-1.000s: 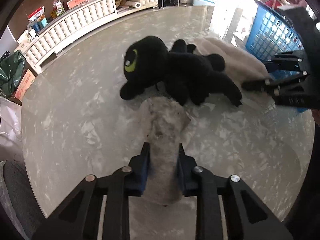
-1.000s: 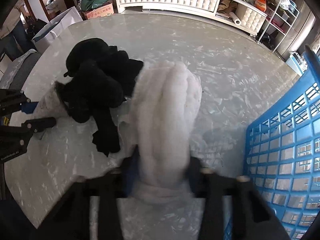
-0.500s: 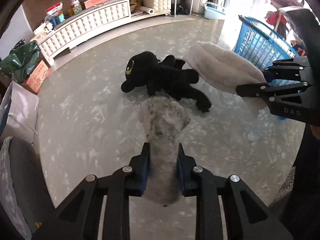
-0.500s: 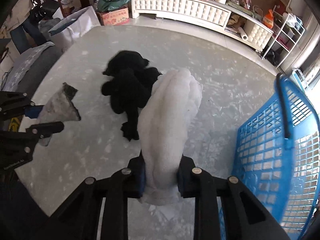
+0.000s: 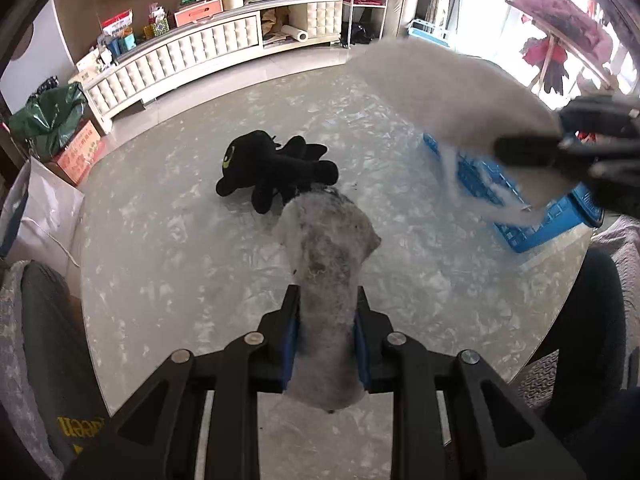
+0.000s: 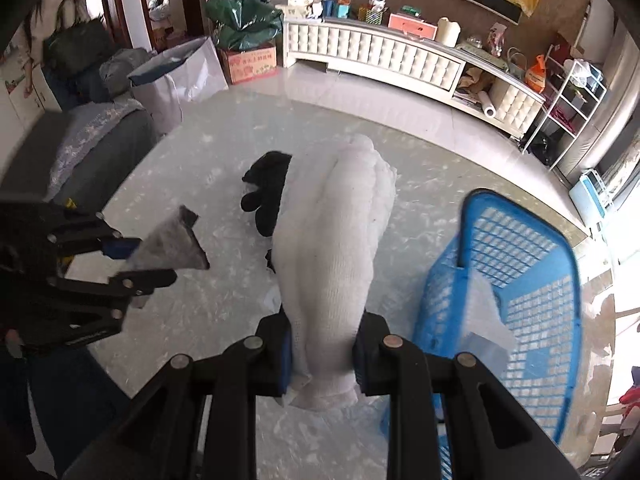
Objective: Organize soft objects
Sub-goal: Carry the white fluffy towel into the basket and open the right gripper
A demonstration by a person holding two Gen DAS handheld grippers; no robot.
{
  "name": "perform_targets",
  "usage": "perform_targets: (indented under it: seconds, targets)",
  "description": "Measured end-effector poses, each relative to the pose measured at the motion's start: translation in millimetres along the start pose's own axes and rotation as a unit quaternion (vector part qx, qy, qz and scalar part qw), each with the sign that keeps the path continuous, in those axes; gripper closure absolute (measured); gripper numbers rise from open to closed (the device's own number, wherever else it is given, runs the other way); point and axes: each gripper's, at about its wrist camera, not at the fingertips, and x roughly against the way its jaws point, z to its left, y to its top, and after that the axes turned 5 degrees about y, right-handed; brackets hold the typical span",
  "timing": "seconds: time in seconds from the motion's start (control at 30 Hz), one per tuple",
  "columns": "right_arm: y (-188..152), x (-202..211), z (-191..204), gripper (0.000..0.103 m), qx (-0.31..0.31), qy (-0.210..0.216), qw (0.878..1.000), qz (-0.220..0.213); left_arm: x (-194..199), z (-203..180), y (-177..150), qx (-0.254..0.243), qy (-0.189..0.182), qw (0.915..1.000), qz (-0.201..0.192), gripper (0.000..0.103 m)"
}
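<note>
Black plush dragon toys [image 5: 276, 170]: one
White knitted cloths [image 6: 340, 232]: one
Grey fuzzy cloths [image 5: 326, 264]: one
Blue plastic lattice baskets [image 6: 532, 280]: one

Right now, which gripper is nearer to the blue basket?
Right. The right gripper, shut on the white glove, hangs beside the blue basket; the left gripper, shut on the grey cloth, is farther off across the table.

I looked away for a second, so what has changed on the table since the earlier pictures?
Both grippers rose off the table, carrying what they already gripped: the left gripper lifted the grey cloth, the right gripper lifted the white cloth up beside the blue basket. Nothing was let go. The black plush toy stayed lying where it was.
</note>
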Motion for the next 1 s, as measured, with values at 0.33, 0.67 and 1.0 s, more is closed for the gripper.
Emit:
perform_targets:
  seconds: [0.33, 0.67, 1.0]
  targets:
    - [-19.6, 43.0, -47.0, 0.081, -0.035, -0.020, 0.999, -0.029, 3.7, -34.7, -0.4, -0.004, 0.008, 0.9999, -0.004, 0.081]
    - [-43.3, 48.8, -92.2, 0.081, -0.086, -0.060, 0.994, -0.026, -2.8, -57.2, 2.9, -0.011, -0.010, 0.9999, 0.000, 0.081]
    - [-62.9, 5.3, -127.2, 0.081, -0.114, -0.064, 0.991, 0.023, -13.0, -63.4, 8.4, -0.013, -0.011, 0.9998, 0.004, 0.081]
